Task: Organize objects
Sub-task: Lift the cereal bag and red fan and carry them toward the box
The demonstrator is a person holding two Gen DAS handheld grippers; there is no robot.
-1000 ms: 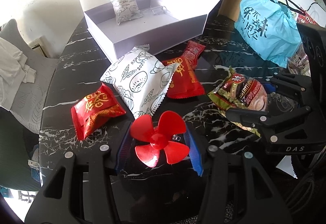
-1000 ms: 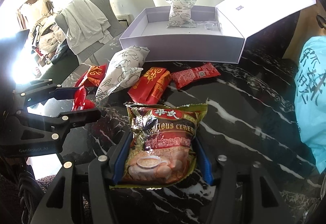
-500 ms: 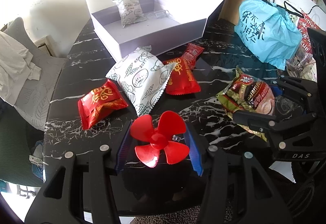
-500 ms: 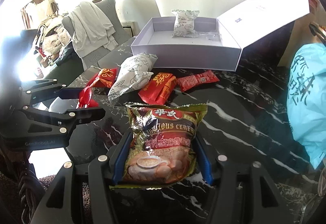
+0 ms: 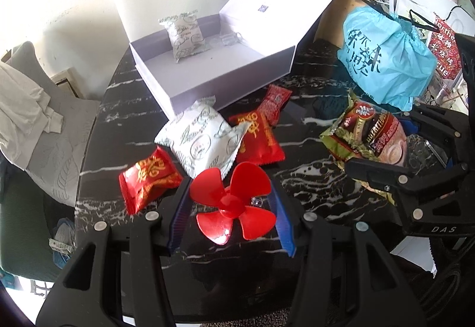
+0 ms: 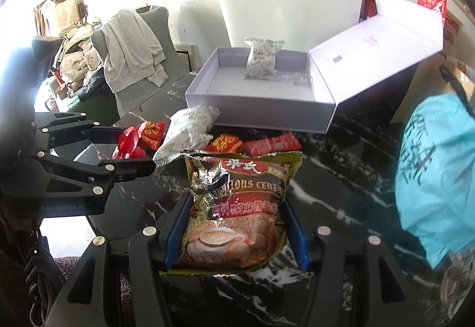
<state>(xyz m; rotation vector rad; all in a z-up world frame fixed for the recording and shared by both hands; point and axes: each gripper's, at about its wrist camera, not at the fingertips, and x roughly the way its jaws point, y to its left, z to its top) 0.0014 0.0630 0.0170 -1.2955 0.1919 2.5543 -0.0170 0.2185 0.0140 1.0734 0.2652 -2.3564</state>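
Observation:
My left gripper (image 5: pixel 230 196) is shut on a red plastic propeller (image 5: pixel 233 202), held above the black marble table (image 5: pixel 302 178). My right gripper (image 6: pixel 237 220) is shut on a cereal packet (image 6: pixel 237 208), also lifted off the table; the same packet (image 5: pixel 368 137) shows at the right of the left wrist view. On the table lie a white patterned pouch (image 5: pixel 204 140), two red sweet packets (image 5: pixel 148 178) (image 5: pixel 258 140) and a slim red sachet (image 5: pixel 274 102). Behind them stands an open white box (image 5: pixel 213 71) with another white pouch (image 5: pixel 184 34) inside.
A light blue bag (image 5: pixel 383 56) sits at the right of the table. A grey chair with clothes over it (image 6: pixel 133 56) stands off the left edge. The box's raised lid (image 6: pixel 374 42) leans to the right. More packets and bags crowd the far right.
Both grippers have risen from the table with their loads, so the box and packets look farther away and lower in view. Neither grip changed.

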